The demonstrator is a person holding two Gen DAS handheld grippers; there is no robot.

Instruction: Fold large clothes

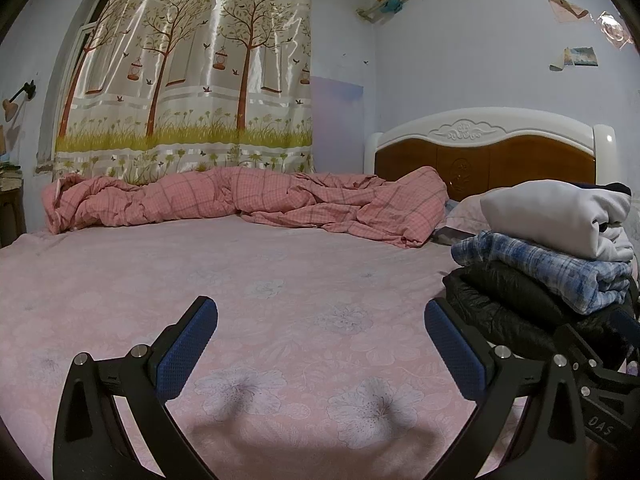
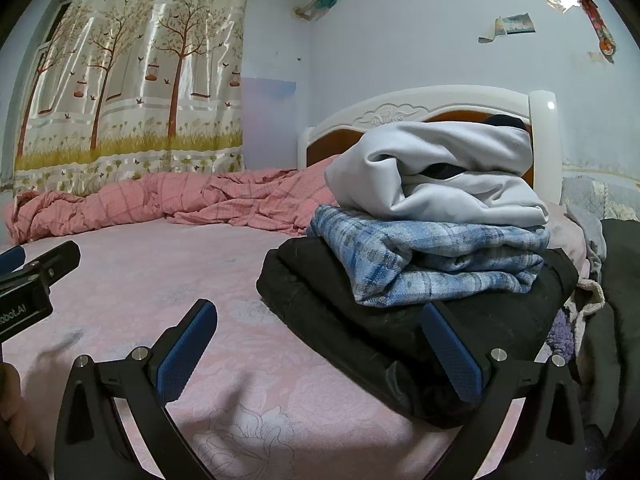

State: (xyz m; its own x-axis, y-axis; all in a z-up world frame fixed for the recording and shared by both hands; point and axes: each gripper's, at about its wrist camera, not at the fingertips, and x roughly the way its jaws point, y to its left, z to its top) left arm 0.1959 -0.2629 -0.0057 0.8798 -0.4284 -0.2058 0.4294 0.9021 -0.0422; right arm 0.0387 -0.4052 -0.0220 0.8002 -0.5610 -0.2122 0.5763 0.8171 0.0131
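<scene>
A stack of folded clothes lies on the pink bed sheet (image 1: 280, 280): a white garment (image 2: 436, 172) on top, a blue plaid one (image 2: 424, 256) under it, a black padded jacket (image 2: 352, 320) at the bottom. The stack shows at the right edge of the left wrist view (image 1: 552, 256). My left gripper (image 1: 320, 344) is open and empty above bare sheet, left of the stack. My right gripper (image 2: 320, 344) is open and empty, its right finger in front of the black jacket's near edge. The left gripper also shows at the left of the right wrist view (image 2: 36, 276).
A crumpled pink checked duvet (image 1: 248, 204) lies along the far side of the bed. A wooden headboard (image 1: 488, 148) with white trim stands behind the stack. More loose clothes (image 2: 592, 240) lie to the right of the stack. A tree-print curtain (image 1: 188, 72) hangs behind.
</scene>
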